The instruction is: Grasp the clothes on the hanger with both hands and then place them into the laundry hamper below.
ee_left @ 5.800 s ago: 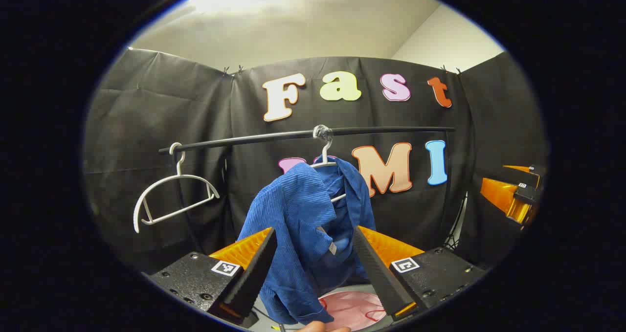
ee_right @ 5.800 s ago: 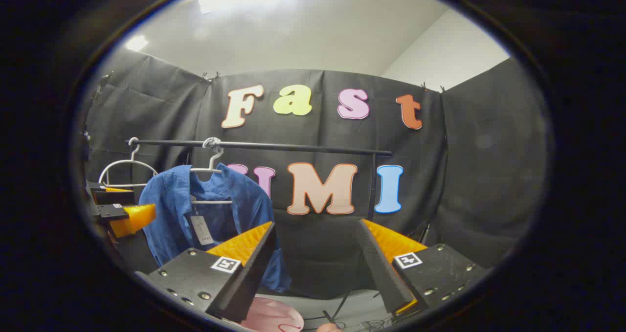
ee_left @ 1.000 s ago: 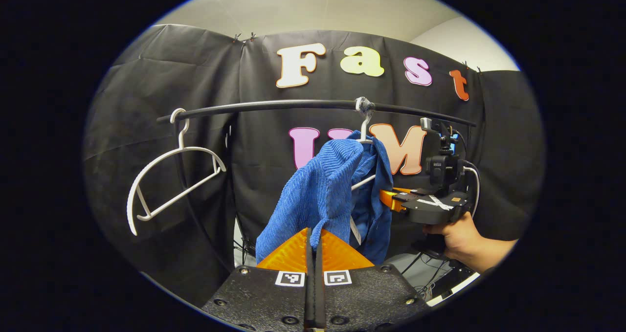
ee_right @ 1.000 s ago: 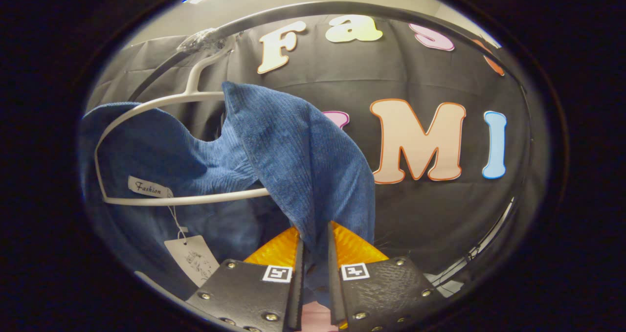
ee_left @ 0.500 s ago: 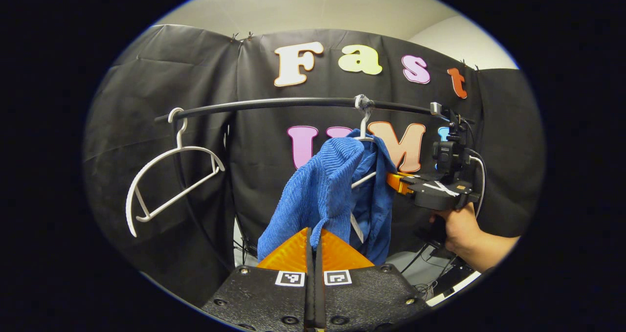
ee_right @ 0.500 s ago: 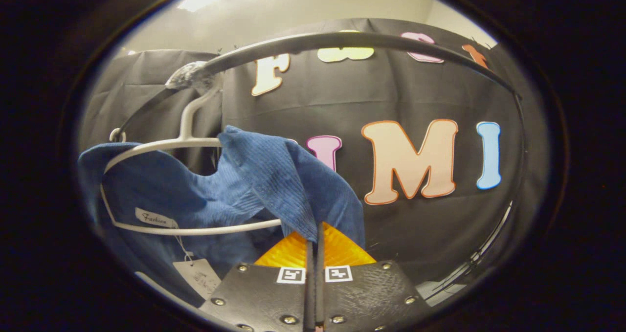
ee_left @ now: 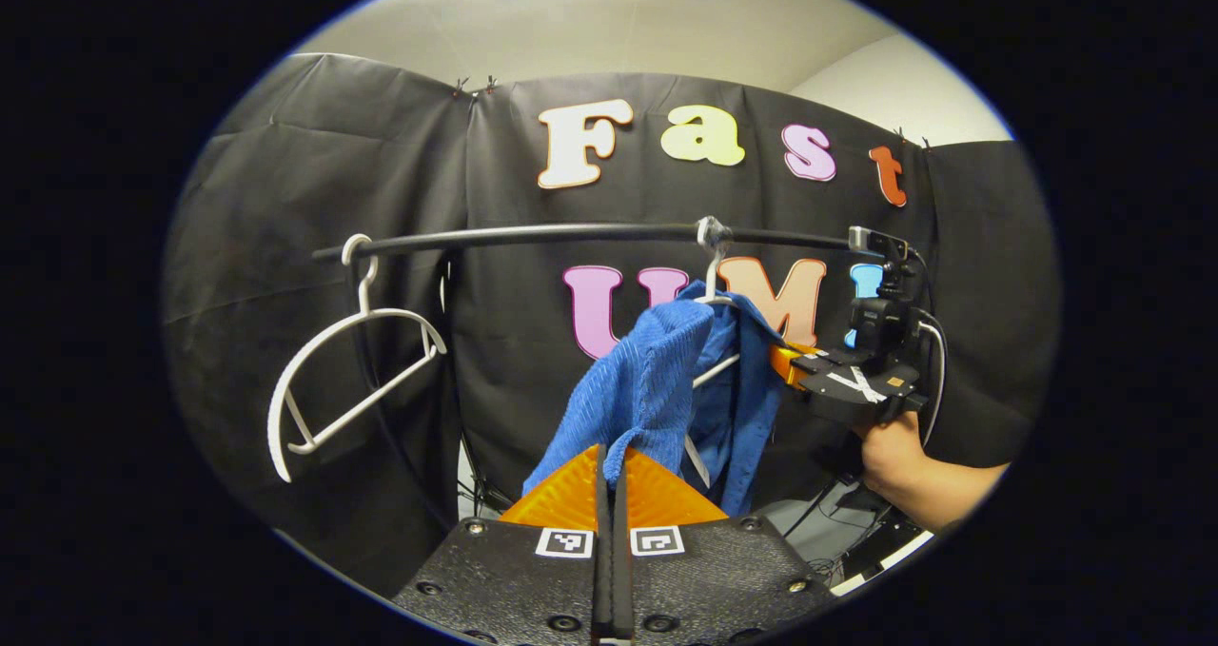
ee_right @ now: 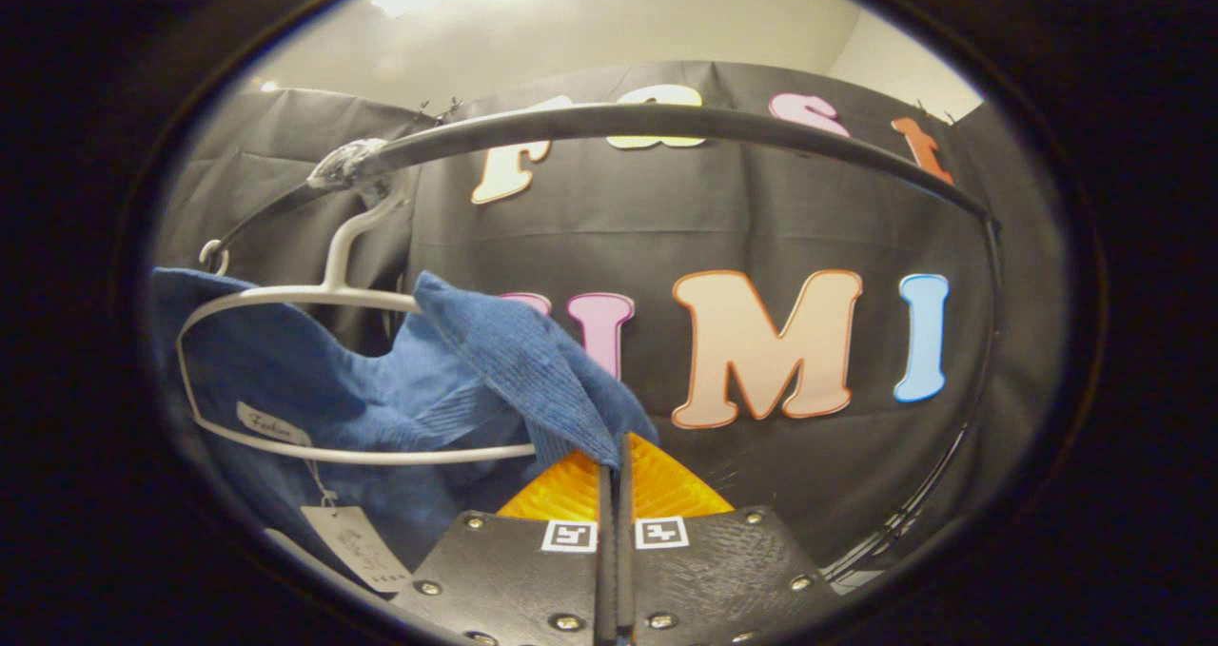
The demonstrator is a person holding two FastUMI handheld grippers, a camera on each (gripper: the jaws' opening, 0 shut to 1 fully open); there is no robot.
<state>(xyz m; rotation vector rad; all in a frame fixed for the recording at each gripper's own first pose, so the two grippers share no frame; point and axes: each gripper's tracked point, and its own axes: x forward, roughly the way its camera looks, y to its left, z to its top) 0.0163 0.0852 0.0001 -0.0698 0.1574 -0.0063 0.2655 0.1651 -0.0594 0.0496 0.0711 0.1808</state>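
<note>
Item, blue garment (ee_left: 657,380): draped on the white hanger (ee_right: 314,294) under the rail (ee_left: 571,235), directly ahead of your left gripper (ee_left: 609,460), whose fingers are pinched together on one shoulder fold; your right gripper (ee_right: 614,456) is clamped on the opposite fold, presumably so both shoulders slip off the hanger together. A spare hanger (ee_left: 333,380) hangs to the left of your left gripper. Not made out: the hamper below, the garment's hem, and the print on its tag (ee_right: 357,546).
</note>
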